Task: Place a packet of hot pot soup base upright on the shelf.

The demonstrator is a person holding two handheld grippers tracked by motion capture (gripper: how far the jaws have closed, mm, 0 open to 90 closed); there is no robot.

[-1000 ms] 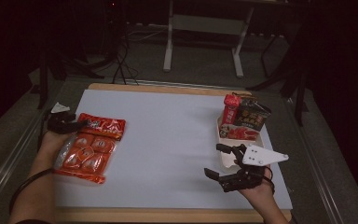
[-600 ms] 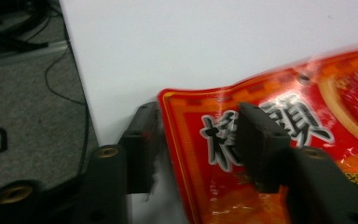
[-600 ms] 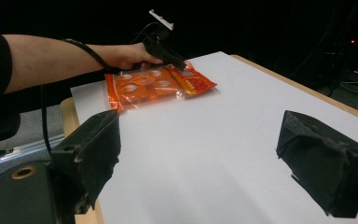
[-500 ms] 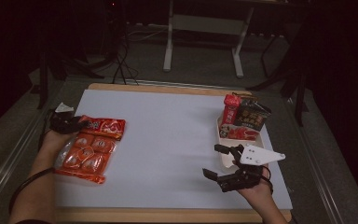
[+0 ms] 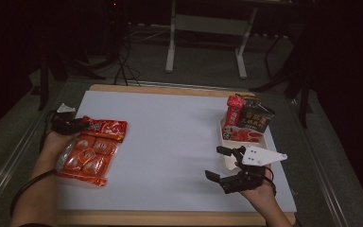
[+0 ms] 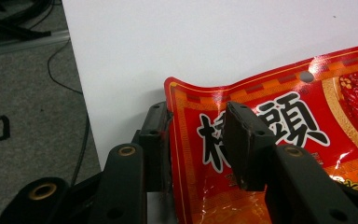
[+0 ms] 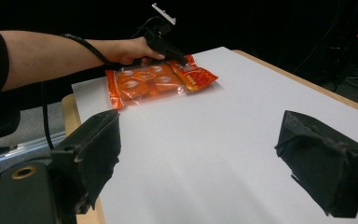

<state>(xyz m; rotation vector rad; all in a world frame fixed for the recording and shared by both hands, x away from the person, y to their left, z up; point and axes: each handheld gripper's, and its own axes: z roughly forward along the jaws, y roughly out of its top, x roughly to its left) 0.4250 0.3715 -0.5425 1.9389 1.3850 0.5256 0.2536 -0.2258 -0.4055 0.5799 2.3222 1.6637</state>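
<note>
Red packet [image 6: 279, 140] edge sits between left claw [image 6: 198, 140] jaws, closing.

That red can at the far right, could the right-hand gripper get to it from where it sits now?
Probably yes. The right gripper is open and holds nothing, and the red can stands upright just beyond it. The tray with its red packet lies between, so it would have to reach over that.

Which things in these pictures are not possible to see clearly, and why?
- Red packet: left gripper view, lower part cut off by the edge and covered by the left hand-held gripper.
- Tray contents: high view, too small and dark.
- Orange pack print: right gripper view, too small.
</note>
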